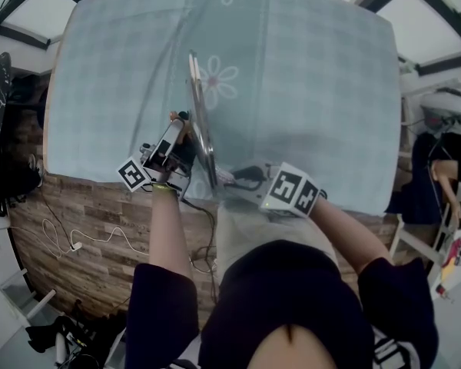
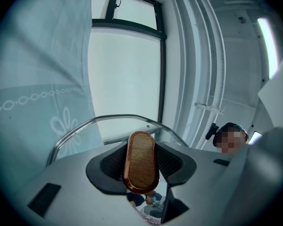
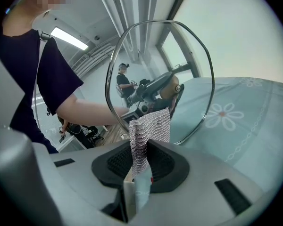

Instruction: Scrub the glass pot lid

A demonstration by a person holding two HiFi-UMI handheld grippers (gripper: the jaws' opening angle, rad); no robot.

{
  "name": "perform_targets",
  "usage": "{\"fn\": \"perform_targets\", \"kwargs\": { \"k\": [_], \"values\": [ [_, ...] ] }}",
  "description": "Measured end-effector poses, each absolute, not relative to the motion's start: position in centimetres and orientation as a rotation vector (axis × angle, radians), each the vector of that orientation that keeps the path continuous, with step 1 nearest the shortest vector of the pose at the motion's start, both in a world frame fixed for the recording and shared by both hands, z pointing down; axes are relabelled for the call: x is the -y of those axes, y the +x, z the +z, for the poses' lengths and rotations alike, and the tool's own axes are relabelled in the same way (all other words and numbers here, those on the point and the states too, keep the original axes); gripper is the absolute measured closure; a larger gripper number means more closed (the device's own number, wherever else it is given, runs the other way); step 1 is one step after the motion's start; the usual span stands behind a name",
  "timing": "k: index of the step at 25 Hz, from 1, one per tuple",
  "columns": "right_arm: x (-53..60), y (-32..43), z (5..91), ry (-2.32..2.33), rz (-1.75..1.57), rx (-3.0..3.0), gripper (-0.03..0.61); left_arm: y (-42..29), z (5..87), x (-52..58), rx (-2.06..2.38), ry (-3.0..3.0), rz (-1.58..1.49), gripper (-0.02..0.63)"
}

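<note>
Obs: round glass pot lid [image 1: 202, 121] upright on edge over tabletop [image 1: 315, 91]. Its wooden knob [image 2: 141, 161] clamped in left hand-held gripper [image 2: 141, 171]. Opposite, right hand-held gripper [image 3: 141, 166] pinches silver mesh scrubber [image 3: 148, 131], faces lid's inner side, just beside; contact unclear.

Room's bright and mostly white. There's a pale blue checked tablecloth [image 1: 315, 91] with white flower prints [image 1: 217, 81] on it. The floor [image 1: 92, 206] is wood-look planks, and a white cable [image 1: 75, 245] snakes across it near the cloth's edge. 1 big window [image 2: 125, 74] in a dark frame fills a wall, with white pipes [image 2: 198, 55] running up beside it. A long strip light [image 2: 267, 44] glows on the ceiling.
</note>
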State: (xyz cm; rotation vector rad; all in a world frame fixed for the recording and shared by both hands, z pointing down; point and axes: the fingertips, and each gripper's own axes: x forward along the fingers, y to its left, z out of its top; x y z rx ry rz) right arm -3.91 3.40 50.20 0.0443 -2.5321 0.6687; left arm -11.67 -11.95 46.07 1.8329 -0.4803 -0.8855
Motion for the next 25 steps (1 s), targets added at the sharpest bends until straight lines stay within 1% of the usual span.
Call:
{"fn": "perform_targets", "kwargs": {
  "k": [7,12,16,25],
  "values": [
    [-3.4,-3.6,49.8,0.113,0.639,2.525,0.499,-11.7,45.9,11.9,0.527,1.818,-0.86,0.446],
    [-2.2,-1.6,49.4,0.228,0.637,2.532,0.499,-11.3,45.9,12.6,0.609,1.811,-0.819,0.446],
    [-1.1,0.7,49.5,0.337,0.645,2.513,0.499,-11.1,45.8,13.1,0.69,1.856,-0.715,0.446],
    [4.1,6.5,49.1,0.755,0.808,2.538,0.499,-12.1,47.3,14.5,0.963,1.872,-0.405,0.446]
  ]
}}
